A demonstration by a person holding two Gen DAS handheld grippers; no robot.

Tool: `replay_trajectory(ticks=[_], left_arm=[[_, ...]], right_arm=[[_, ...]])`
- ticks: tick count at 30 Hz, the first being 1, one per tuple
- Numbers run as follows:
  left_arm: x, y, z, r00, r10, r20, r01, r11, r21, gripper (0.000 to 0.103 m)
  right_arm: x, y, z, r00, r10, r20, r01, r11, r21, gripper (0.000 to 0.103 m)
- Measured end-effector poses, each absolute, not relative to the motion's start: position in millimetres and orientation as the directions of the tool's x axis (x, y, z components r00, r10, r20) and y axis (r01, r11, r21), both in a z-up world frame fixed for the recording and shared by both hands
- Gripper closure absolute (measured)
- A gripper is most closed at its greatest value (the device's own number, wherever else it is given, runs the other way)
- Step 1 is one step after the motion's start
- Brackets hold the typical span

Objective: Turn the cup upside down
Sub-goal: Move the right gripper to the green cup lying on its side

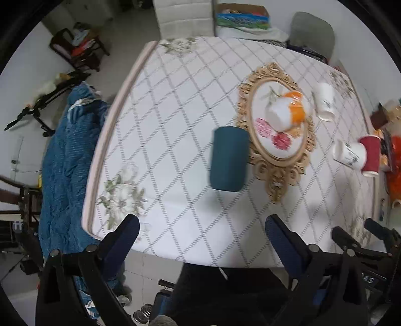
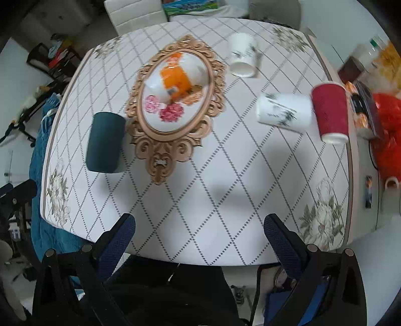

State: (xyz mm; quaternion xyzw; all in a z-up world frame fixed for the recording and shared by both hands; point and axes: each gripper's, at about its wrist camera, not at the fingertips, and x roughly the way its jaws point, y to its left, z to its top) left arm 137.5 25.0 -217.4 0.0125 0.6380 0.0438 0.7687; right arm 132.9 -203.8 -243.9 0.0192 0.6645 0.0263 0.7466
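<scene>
A dark teal cup (image 1: 228, 158) (image 2: 106, 142) stands base up on the patterned table, left of the ornate oval tray (image 1: 258, 150) (image 2: 140, 120). A red cup (image 1: 371, 155) (image 2: 330, 112) stands base up near the right edge. A white printed cup (image 1: 349, 155) (image 2: 284, 110) lies on its side beside it. Another white cup (image 1: 324, 101) (image 2: 243, 55) stands base up farther back. An orange-and-white cup (image 1: 288, 110) (image 2: 173, 77) lies on the tray. My left gripper (image 1: 201, 233) and right gripper (image 2: 199, 230) are open and empty, above the near table edge.
The table (image 1: 175, 125) (image 2: 225, 175) has a white diamond-pattern cloth. A blue quilt (image 1: 65, 163) hangs at the left. A white chair (image 1: 185, 17) and a grey chair (image 1: 313, 32) stand at the far side. Red and orange clutter (image 2: 386, 125) sits on the right.
</scene>
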Motion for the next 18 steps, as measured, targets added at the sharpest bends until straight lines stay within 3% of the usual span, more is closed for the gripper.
replay_trajectory(ticks=[6,18], left_arm=[[139,64,-234,0.159,0.126,-0.979,-0.114,0.988,0.108,0.0],[141,143,-278,0.088,0.084,-0.993,-0.26,0.964,0.059,0.0]], right_arm=[[145,-160,-243,0.108,0.046,-0.993,-0.147,0.989,0.03,0.0],[183,-55,-250,0.107,-0.074,-0.991,-0.461,0.88,-0.115,0.0]])
